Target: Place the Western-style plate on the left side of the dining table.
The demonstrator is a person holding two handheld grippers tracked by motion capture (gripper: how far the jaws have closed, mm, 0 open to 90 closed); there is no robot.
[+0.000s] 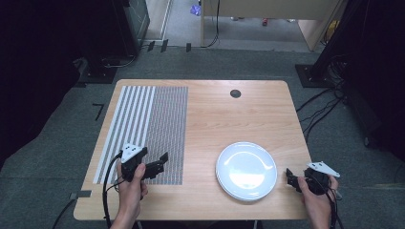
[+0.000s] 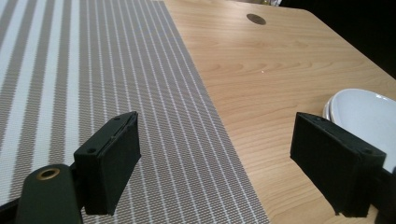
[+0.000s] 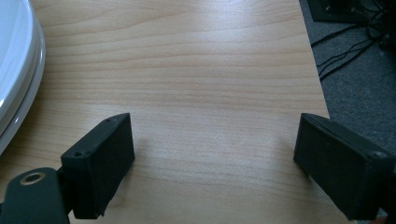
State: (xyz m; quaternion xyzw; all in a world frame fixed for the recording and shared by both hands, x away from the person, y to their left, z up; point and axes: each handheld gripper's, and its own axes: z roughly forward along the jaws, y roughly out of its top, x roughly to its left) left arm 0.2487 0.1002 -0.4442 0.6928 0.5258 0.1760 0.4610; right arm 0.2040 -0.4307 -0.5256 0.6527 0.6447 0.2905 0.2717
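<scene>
- On the left part of the bench (image 1: 229, 119) I see a striped placemat (image 1: 143, 129). It lies flat and reaches from near the far edge to near the near edge; its left part has wide stripes, its right part fine ones.
- My left gripper (image 1: 160, 164) is over the near right corner of the placemat, held in the left hand (image 1: 131, 188). In the left gripper view its jaws stand wide apart with nothing between them; under them are the right edge of the placemat (image 2: 116, 70) and bare wood.
- A small dark round disc (image 1: 235, 93) sits in the wood near the far edge, about the middle.
- A stack of white plates (image 1: 246, 170) rests on the right half of the bench, close to the near edge. I cannot tell how many plates there are.
- My right gripper (image 1: 289, 177) is just beside the stack, at the right edge of the bench, in the right hand (image 1: 317, 198). Its jaws are also wide apart and hold nothing; the plates' rim (image 3: 18, 70) shows at the left of the right gripper view.
</scene>
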